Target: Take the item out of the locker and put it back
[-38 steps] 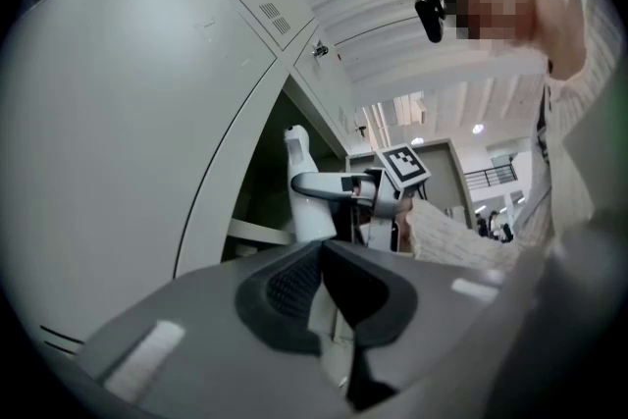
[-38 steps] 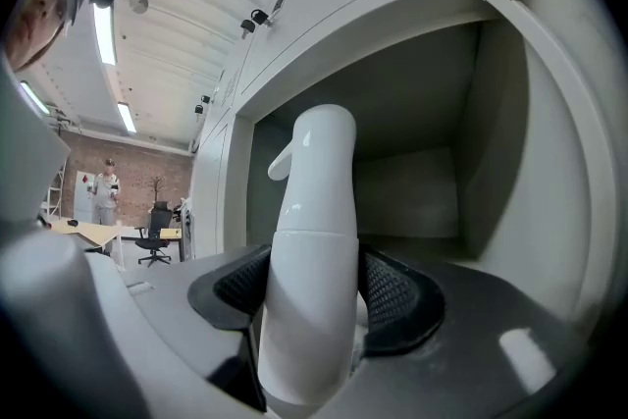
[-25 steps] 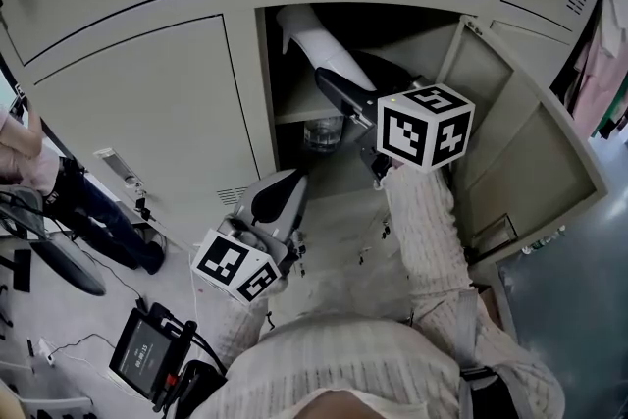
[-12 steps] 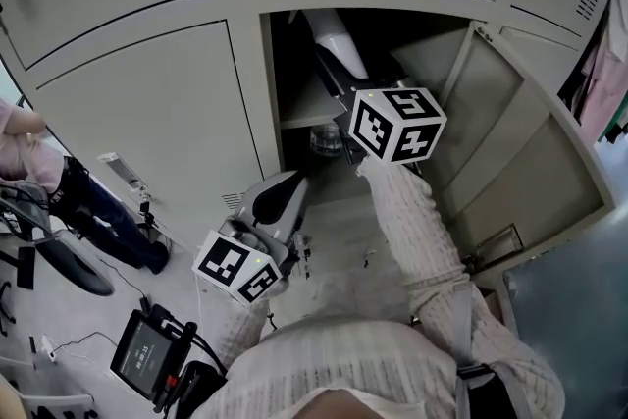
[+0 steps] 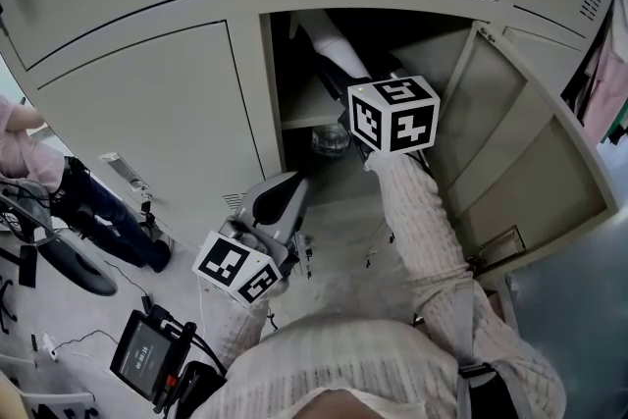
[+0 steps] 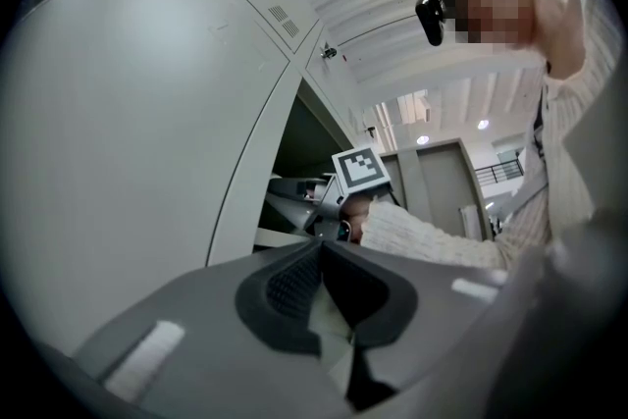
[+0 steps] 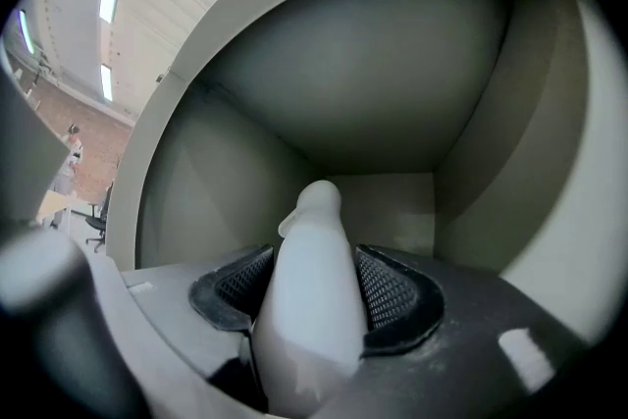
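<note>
Pads [image 7: 388,294] of the right claw [image 7: 312,288] clamp the white plastic bottle-shaped item [image 7: 312,240], whose long axis runs straight ahead into the open beige metal locker [image 5: 510,142] above its shelf [image 5: 312,113], while the clenched, empty left claw [image 6: 319,280] hangs low outside.

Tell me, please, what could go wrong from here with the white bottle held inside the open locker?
1. The right gripper clamps the white bottle with much of its length reaching past the pads, so it might pivot or slip in the grip.
2. The bottle's tip points deep into the locker, close to the shelf and the walls, so pushing further could knock it against them and twist it loose.
</note>
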